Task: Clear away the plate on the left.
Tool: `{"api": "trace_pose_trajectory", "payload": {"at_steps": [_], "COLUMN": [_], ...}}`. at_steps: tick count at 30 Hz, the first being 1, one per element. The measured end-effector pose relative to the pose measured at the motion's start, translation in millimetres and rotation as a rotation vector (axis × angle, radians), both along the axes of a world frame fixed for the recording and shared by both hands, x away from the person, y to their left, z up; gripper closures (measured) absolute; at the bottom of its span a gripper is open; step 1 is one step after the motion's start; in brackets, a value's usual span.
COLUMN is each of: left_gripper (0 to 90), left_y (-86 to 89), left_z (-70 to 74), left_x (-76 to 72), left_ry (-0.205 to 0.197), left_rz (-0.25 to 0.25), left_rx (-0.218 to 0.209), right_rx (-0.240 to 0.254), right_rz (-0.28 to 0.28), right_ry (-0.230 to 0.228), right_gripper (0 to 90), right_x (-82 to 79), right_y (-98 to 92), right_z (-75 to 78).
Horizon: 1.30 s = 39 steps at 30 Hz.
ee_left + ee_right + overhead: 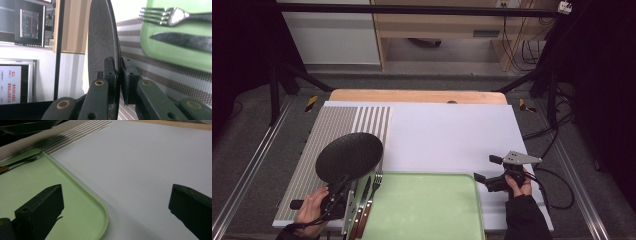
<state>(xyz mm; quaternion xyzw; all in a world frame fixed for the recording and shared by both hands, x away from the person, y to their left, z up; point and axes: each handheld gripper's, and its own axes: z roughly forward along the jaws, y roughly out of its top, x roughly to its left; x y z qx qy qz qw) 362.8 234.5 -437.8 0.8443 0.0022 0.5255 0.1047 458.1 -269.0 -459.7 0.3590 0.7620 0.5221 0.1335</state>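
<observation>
A round black plate (349,156) is held up over the striped mat (329,130) at the table's left. My left gripper (341,192) is shut on the plate's near rim; in the left gripper view the plate (102,42) stands edge-on between the jaws (119,75). A green tray (427,205) lies at the front centre, with a fork (374,192) and a knife (363,197) on its left edge. The fork (172,16) and knife (185,41) also show in the left gripper view. My right gripper (486,170) is open, just right of the tray's far right corner (100,207).
A white board (452,132) covers the table's middle and right. A wooden table edge (417,96) runs along the back. Black frame posts and cables stand at the far sides. A cable (557,190) trails from the right gripper.
</observation>
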Motion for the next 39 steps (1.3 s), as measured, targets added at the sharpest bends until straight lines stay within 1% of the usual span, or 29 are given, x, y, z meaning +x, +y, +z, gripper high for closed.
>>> {"api": "trace_pose_trajectory", "payload": {"at_steps": [5,7,10,22,30,33,39], "left_gripper": [83.4,83.2,83.0,82.7,82.5,82.5,82.4], "left_y": [-7.5,-11.2,-16.4,-38.7,-51.6,-55.8,-63.6], "left_z": [2.5,3.3,4.6,10.8,14.3,15.3,16.6], "left_x": [-4.4,-6.4,-9.3,-23.3,-32.9,-36.2,-42.0], "left_ry": [-0.002,-0.007,-0.002,-0.011,-0.009,-0.011,-0.009], "left_rz": [-0.019,-0.029,-0.044,-0.118,-0.155,-0.174,-0.198], "left_rx": [-0.002,0.014,0.000,-0.001,0.002,-0.003,0.003], "right_rx": [0.000,0.000,0.000,-0.001,-0.001,-0.002,-0.002], "right_rz": [0.001,0.000,0.000,-0.001,-0.002,-0.001,-0.003], "right_ry": [0.000,0.000,0.000,-0.002,-0.002,-0.002,-0.003], "right_gripper": [0.2,0.2,0.2,0.2,0.2,0.2,0.2], "right_x": [0.0,0.0,0.0,-0.1,-0.1,-0.1,-0.1], "right_y": [0.0,-0.1,-0.1,-0.4,-0.4,-0.3,-0.5], "right_z": [0.0,0.0,0.0,0.2,0.2,0.1,0.3]}}
